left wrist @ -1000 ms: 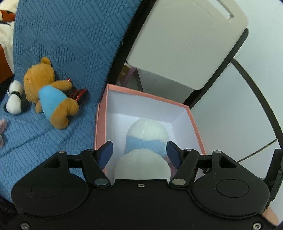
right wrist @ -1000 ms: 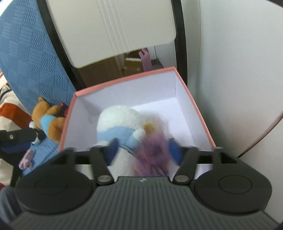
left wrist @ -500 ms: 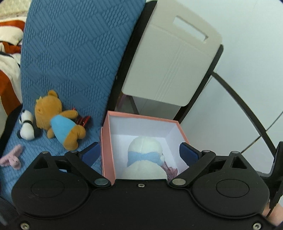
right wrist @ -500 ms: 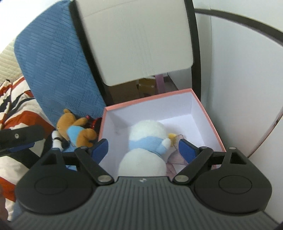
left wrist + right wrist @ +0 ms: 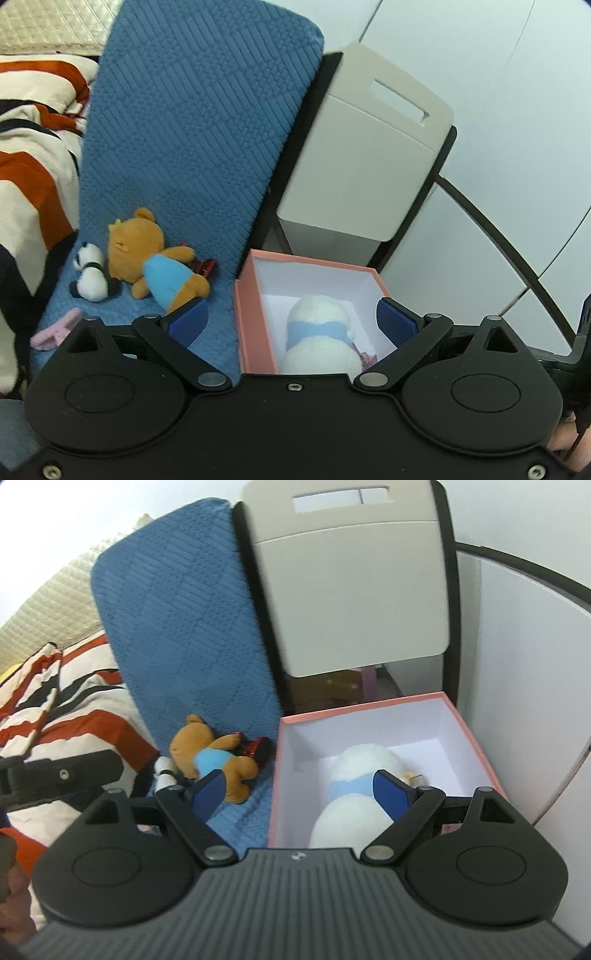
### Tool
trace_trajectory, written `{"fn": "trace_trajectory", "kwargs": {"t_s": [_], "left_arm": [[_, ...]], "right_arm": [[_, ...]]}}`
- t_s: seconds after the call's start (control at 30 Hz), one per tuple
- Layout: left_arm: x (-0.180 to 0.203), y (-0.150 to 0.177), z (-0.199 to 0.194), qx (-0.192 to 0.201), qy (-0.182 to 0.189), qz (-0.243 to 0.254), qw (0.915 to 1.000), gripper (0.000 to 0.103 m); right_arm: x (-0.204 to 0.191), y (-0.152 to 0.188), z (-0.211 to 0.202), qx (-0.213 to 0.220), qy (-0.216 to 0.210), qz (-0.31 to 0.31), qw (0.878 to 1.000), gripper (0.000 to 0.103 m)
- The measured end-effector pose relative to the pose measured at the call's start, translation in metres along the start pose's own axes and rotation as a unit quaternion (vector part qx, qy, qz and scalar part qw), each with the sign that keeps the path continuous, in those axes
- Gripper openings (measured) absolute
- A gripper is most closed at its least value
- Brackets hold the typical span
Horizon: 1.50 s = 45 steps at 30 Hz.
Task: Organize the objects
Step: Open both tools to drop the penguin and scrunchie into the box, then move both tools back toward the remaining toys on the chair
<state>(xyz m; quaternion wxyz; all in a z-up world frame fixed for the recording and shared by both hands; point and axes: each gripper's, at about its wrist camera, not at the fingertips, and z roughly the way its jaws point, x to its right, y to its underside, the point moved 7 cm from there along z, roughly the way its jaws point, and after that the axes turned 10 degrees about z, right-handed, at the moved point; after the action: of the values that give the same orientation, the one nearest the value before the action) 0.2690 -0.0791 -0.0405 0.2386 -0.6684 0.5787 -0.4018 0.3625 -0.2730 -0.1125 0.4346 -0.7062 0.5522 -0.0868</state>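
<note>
A pink box [image 5: 255,325] with a white inside stands on the blue quilted cushion [image 5: 192,155]; it also shows in the right wrist view [image 5: 476,738]. A white plush with a blue scarf [image 5: 319,332] lies in it, also seen from the right wrist [image 5: 354,794], with a small purple item [image 5: 365,357] beside it. My left gripper [image 5: 293,321] is open and empty above the box. My right gripper [image 5: 299,794] is open and empty over the box's left wall. A brown bear in a blue shirt [image 5: 155,258], a small panda [image 5: 90,277] and a pink toy [image 5: 55,328] lie left of the box.
A beige chair back [image 5: 373,155] stands behind the box, with a white wall panel [image 5: 535,664] to the right. A striped red, white and black blanket [image 5: 62,709] lies at the left. A red shiny item [image 5: 255,746] sits by the bear.
Both grippers opened wide, let go of the white plush and the purple item in the box, and pulled back and up. The box now looks smaller and lower in both views.
</note>
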Motion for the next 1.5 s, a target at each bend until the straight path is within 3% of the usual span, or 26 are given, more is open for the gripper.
{"fn": "trace_trajectory", "kwargs": {"t_s": [0.6, 0.67, 0.83, 1.5], "left_arm": [[-0.079, 0.035, -0.043, 0.025, -0.026, -0.018, 0.9992, 0.098], [-0.084, 0.04, -0.044, 0.026, -0.026, -0.013, 0.9992, 0.098], [-0.095, 0.048, -0.046, 0.03, -0.068, 0.013, 0.9972, 0.098], [-0.13, 0.087, -0.018, 0.016, -0.098, -0.014, 0.9949, 0.098]], "right_arm": [[-0.082, 0.049, 0.005, 0.01, -0.045, -0.039, 0.998, 0.088], [-0.087, 0.053, 0.008, 0.011, -0.045, -0.04, 0.998, 0.088], [-0.095, 0.068, 0.017, 0.012, -0.048, -0.037, 0.998, 0.088], [-0.107, 0.107, 0.05, 0.008, -0.063, -0.08, 0.995, 0.088]]}}
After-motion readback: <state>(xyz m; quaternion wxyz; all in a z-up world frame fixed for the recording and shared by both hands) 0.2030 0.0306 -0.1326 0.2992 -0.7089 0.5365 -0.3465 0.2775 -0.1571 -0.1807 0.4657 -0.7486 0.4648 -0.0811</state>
